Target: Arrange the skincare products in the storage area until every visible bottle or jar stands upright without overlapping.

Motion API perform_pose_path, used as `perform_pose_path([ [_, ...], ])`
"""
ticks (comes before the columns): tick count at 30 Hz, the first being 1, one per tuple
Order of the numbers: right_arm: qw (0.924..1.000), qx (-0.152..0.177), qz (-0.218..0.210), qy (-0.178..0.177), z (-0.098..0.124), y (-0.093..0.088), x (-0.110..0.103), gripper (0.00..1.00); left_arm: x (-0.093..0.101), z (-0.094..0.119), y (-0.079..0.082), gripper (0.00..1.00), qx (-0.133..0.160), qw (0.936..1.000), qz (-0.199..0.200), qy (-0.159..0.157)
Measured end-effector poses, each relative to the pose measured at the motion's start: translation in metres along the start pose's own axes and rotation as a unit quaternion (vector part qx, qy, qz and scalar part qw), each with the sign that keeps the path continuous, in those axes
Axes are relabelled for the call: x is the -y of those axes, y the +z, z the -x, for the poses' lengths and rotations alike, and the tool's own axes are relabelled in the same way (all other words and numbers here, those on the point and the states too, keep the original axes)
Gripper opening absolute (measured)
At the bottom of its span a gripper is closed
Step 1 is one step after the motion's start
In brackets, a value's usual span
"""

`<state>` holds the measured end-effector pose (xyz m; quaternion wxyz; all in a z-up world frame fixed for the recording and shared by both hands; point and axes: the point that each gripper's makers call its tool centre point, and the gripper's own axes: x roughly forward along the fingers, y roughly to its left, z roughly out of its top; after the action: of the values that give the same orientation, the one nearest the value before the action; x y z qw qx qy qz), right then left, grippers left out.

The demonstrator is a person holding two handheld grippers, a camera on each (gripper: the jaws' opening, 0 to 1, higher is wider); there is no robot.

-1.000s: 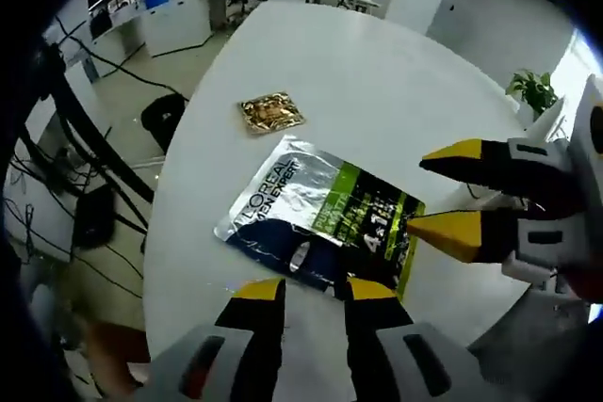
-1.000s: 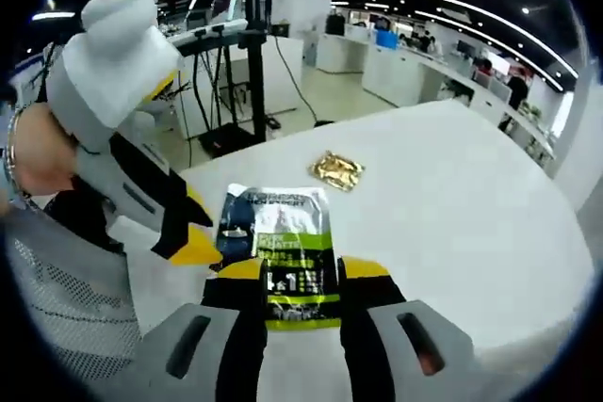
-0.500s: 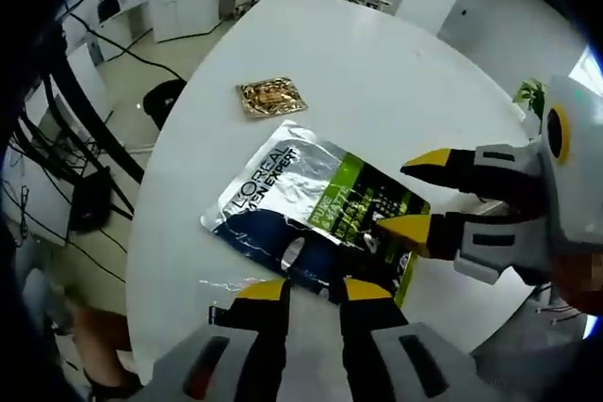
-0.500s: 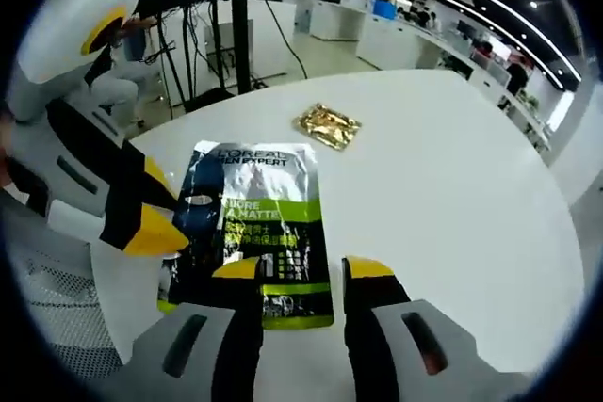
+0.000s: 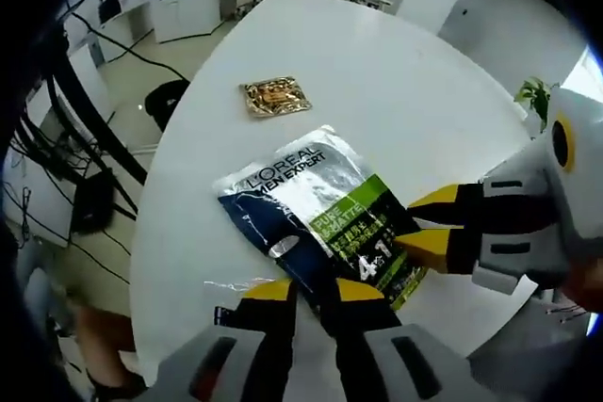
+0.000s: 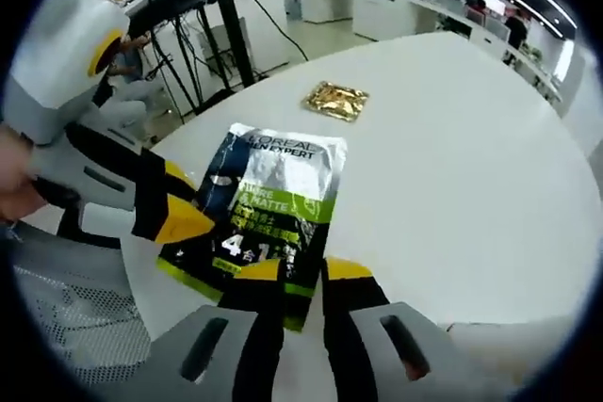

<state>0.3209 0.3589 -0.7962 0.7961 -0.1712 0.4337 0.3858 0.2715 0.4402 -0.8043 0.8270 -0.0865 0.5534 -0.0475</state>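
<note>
A silver, dark blue and green L'Oreal pouch [image 5: 320, 200] [image 6: 273, 185] lies on the round white table [image 5: 377, 72] [image 6: 471, 167]. My left gripper [image 5: 311, 291] pinches its dark blue side edge, jaws drawn close. In the right gripper view the left gripper [image 6: 184, 200] comes in from the left at that same edge. My right gripper [image 6: 301, 270] is shut on the green bottom end, and it shows in the left gripper view [image 5: 424, 223] coming in from the right. A small gold sachet [image 5: 274, 97] [image 6: 336, 100] lies flat beyond the pouch, apart from it.
The table's curved edge runs close below both grippers. Cables and a dark floor base [image 5: 165, 115] lie off the table's left side. A black stand [image 6: 226, 25] rises behind the table. A green plant [image 5: 532, 96] is at the far right. Office desks stretch behind.
Both grippers have narrowed onto the pouch's edges. The pouch has turned on the table, its top corner swinging right, while the gold sachet has stayed put.
</note>
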Motion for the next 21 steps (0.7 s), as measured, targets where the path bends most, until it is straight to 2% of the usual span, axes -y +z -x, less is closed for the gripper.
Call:
perform_pose_path([
  [1,0.9998,-0.008,0.008,-0.018,0.002,-0.003,0.006,0.01,-0.001,0.000,0.000,0.14,-0.001,1.0000,-0.004,0.003],
  [2,1.0000,0.004,-0.002,0.000,0.003,-0.001,0.000,0.01,0.000,0.000,0.000,0.14,-0.001,1.0000,-0.005,0.002],
  [4,0.9994,-0.001,-0.026,0.022,0.004,-0.004,-0.009,0.00,0.000,0.000,0.000,0.14,-0.001,0.9999,-0.013,0.005],
  [5,0.9984,-0.012,-0.043,0.035,0.004,-0.007,-0.014,0.00,0.001,0.000,-0.001,0.13,-0.001,0.9998,-0.018,0.005],
  [6,0.9964,-0.044,-0.062,0.037,0.002,-0.019,-0.017,0.01,0.001,-0.001,-0.002,0.12,-0.003,0.9997,-0.022,0.007],
  [7,0.9983,-0.016,-0.038,0.042,-0.003,-0.011,-0.017,0.01,0.000,-0.001,-0.002,0.12,-0.001,0.9995,-0.030,0.010],
  [8,0.9993,-0.009,-0.025,0.026,-0.007,-0.009,-0.016,0.01,0.000,-0.001,-0.002,0.12,-0.001,0.9994,-0.033,0.011],
  [10,0.9998,-0.001,0.007,0.019,0.002,-0.006,-0.018,0.01,0.000,-0.001,-0.002,0.12,-0.001,0.9993,-0.035,0.013],
  [12,0.9995,0.003,0.028,0.015,-0.009,-0.015,-0.020,0.01,0.000,-0.002,-0.002,0.12,-0.001,0.9990,-0.041,0.015],
  [21,0.9982,0.006,0.059,0.013,-0.005,-0.015,-0.018,0.00,0.001,-0.003,-0.002,0.11,-0.009,0.9959,-0.085,0.031],
])
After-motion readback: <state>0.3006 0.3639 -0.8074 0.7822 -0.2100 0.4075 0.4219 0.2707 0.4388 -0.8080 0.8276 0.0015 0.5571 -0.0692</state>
